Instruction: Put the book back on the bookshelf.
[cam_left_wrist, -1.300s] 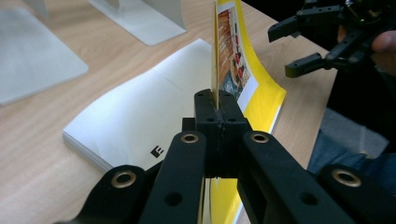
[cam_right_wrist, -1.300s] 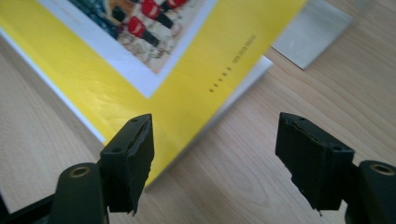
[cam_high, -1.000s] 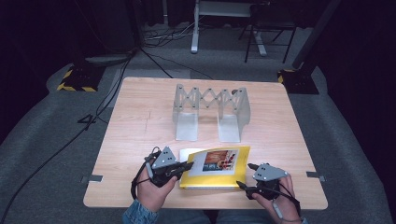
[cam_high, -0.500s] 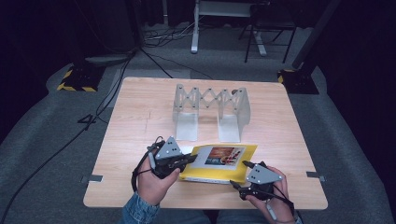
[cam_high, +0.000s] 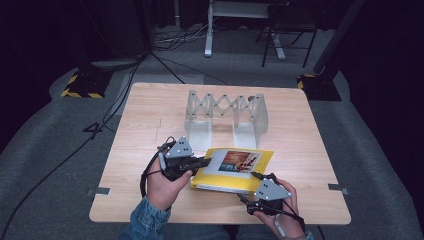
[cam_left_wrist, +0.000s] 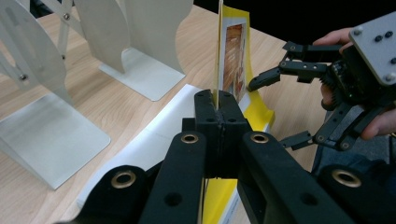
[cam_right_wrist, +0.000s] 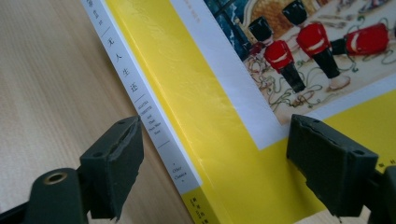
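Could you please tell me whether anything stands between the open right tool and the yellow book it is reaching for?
Nothing visible does. The right tool is open at the yellow book, whose spine lies between its jaws, which have just been opening. The left tool is shut on the book's cover.

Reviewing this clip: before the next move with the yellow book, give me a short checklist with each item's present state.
1. Left claw clamped on the yellow book's cover: ok, jaws shut on the lifted cover edge.
2. Right claw open enough to take the book: ok, jaws stand wide; they have just been opening, pads not pressing.
3. Right claw lined up with the spine: ok, the spine corner lies between the jaws.
4. Bookend rack upright with free slots: ok.
5. Table path from book to rack free: ok.
6. Whether the whole book or the cover alone is rising: cannot tell.
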